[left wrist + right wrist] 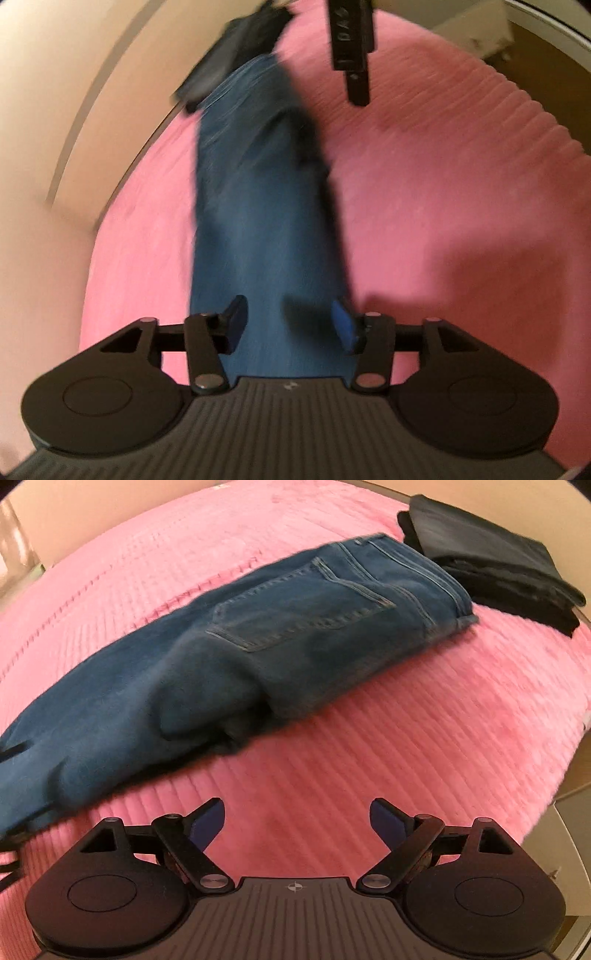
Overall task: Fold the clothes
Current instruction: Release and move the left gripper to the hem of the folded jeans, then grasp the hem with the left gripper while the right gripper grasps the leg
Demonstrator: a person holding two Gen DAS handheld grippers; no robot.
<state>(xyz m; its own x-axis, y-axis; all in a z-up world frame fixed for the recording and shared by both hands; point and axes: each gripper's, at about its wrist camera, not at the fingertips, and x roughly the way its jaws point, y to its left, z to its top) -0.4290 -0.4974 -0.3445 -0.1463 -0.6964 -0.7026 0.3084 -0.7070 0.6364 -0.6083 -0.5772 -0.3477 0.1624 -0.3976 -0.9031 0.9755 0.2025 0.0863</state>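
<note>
Blue jeans (pixel 258 221) lie folded lengthwise on a pink ribbed bedcover (pixel 443 184). In the left wrist view they run away from me in a long strip. My left gripper (pixel 290 321) hovers over their near end, its jaws apart and its blue pads clear of the denim. In the right wrist view the jeans (pixel 258 638) lie slantwise, back pocket up and waistband at the far right. My right gripper (pixel 297 823) stands wide open over the bare bedcover (pixel 369 757), in front of the jeans. Its black body (pixel 351 48) also shows in the left wrist view, above the far end of the jeans.
A folded black garment (pixel 491 561) lies beside the waistband at the bed's far corner, blurred in the left wrist view (pixel 229 62). A beige wall (pixel 74 110) borders the bed. A white piece of furniture (pixel 476 29) stands beyond the bed's edge.
</note>
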